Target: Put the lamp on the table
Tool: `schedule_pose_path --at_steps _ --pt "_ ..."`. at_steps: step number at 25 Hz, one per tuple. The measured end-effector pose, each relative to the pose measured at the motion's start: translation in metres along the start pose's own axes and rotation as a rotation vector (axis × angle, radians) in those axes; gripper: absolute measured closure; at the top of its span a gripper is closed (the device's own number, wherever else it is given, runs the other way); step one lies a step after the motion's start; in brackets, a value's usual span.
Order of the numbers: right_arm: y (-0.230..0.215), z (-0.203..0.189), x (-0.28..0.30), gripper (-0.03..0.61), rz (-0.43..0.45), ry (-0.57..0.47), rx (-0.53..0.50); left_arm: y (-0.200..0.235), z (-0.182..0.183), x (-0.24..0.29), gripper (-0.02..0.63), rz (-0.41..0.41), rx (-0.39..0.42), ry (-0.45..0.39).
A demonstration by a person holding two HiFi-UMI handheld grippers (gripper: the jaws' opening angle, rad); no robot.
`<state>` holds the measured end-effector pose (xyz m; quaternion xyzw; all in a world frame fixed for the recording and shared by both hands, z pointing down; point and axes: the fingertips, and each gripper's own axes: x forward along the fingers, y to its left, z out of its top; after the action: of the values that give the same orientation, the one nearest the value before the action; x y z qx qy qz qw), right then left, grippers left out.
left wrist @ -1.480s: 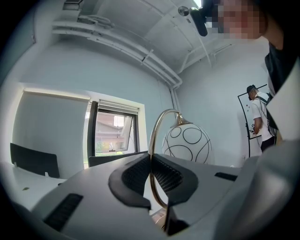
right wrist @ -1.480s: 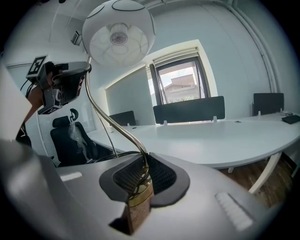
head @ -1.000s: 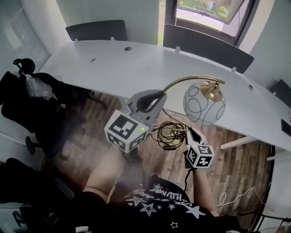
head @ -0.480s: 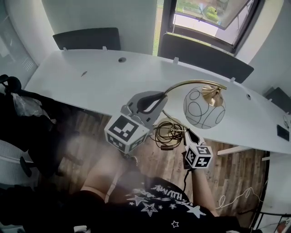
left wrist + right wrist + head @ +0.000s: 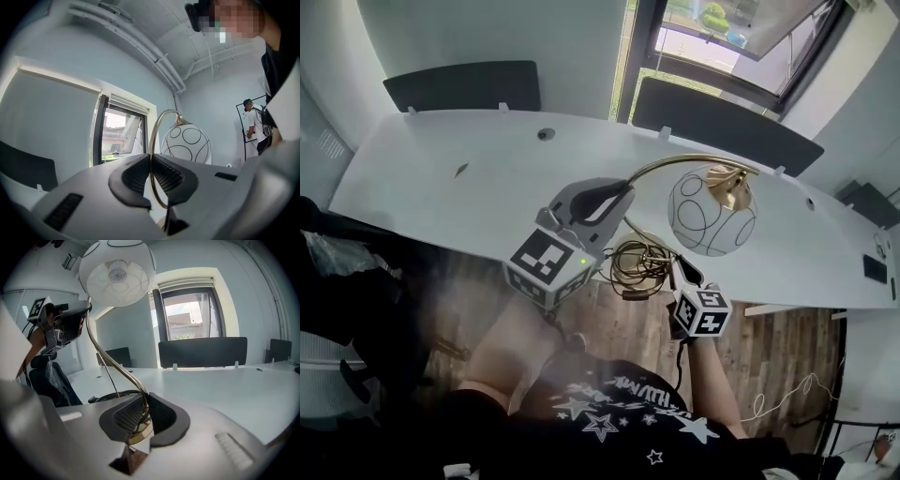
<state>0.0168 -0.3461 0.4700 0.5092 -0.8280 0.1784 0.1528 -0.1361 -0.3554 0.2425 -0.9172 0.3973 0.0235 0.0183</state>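
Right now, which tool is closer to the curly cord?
The right tool. It grips the lamp low on its stem, beside the coiled cord. The left tool grips the curved neck higher up, farther away.

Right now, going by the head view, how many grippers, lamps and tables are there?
Lamp: 1, a brass-stemmed lamp with a white globe shade
Grippers: 2, the left gripper and the right gripper, both shut on the lamp's stem
Table: 1, the white table
Total: 4
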Motion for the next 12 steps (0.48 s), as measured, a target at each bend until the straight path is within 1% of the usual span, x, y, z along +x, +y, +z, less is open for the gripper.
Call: schedule_pose_path --at_steps 3,7,10,12 --pt "0.018 0.0 0.024 0.538 -0.003 0.013 0.025 0.028 -0.007 -0.008 0.582 -0.023 -0.006 0.006" --pt "0.023 -0.001 0.029 0.538 0.01 0.026 0.027 0.032 -0.008 -0.007 0.581 -0.03 0.001 0.017" --pt "0.023 -0.002 0.032 0.538 0.019 0.036 0.024 0.035 -0.011 -0.006 0.582 -0.015 -0.005 0.025" --pt "0.026 -0.003 0.04 0.538 0.028 0.044 0.023 0.044 -0.015 -0.008 0.583 -0.001 -0.013 0.031"
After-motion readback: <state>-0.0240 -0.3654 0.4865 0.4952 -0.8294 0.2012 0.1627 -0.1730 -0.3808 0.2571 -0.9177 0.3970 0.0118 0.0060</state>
